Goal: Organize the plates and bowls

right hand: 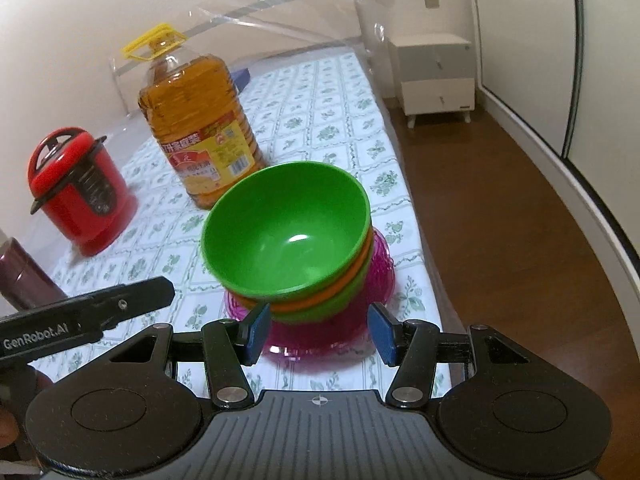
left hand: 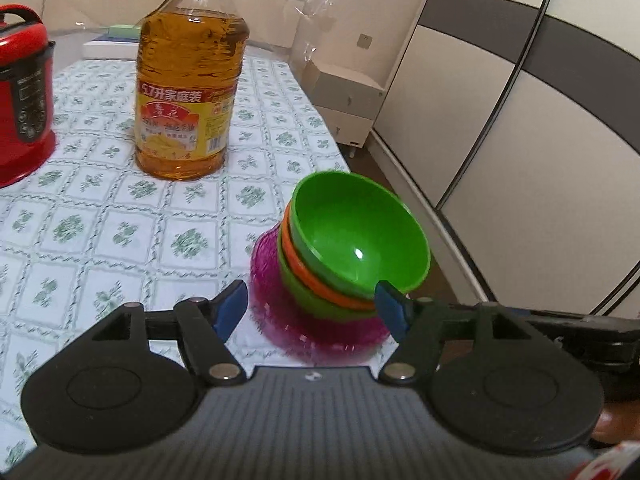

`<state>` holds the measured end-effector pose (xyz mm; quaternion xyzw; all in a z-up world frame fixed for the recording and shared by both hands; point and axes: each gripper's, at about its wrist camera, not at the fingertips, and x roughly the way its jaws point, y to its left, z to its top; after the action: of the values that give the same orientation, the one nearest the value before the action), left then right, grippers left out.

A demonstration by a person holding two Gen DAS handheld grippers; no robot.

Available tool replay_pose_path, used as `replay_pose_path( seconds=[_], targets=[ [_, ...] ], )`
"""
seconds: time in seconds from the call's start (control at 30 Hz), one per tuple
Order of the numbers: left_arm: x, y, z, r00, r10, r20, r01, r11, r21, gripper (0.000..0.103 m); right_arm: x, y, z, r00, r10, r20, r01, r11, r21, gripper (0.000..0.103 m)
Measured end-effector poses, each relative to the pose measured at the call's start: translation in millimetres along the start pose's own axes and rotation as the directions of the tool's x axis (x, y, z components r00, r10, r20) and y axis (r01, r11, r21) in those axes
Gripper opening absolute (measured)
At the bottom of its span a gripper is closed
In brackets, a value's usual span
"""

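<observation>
A stack of bowls stands near the table's right edge: a green bowl on top, an orange bowl under it, another green bowl below, all on magenta clear plates. The stack leans a little. My left gripper is open, its blue pads either side of the stack's near side, not gripping. In the right wrist view the same green bowl, orange bowl and magenta plates sit just ahead of my open right gripper.
A large cooking oil bottle stands behind the stack. A red rice cooker is to the left, a dark maroon flask nearer left. The left gripper's body shows at the right view's left. The table edge drops to wooden floor.
</observation>
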<state>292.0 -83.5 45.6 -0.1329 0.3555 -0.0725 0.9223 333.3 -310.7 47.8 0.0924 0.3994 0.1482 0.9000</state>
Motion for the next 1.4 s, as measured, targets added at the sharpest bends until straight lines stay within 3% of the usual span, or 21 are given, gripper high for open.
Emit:
replay_pose_path(
  seconds=[0.47, 0.93, 1.4],
  targets=[
    [-43.7, -1.6, -48.9, 0.999, 0.033, 0.010, -0.034, 0.999, 0.018, 0.067, -44.2, 18.4, -54.6, 0.997, -0.039, 0.067, 0.040, 0.999, -0.016, 0.054],
    [-97.7, -6.3, -95.3, 0.998, 0.050, 0.036, -0.053, 0.996, 0.075, 0.067, -80.1, 30.6, -114.2, 0.995, -0.066, 0.075, 0.068, 0.998, -0.018, 0.054],
    [-141.8, 2.0, -149.1, 0.995, 0.096, -0.019, -0.095, 0.994, 0.061, 0.067, -111.5, 54.9, -165.6, 0.995, -0.082, 0.061, 0.087, 0.993, -0.074, 0.054]
  ],
)
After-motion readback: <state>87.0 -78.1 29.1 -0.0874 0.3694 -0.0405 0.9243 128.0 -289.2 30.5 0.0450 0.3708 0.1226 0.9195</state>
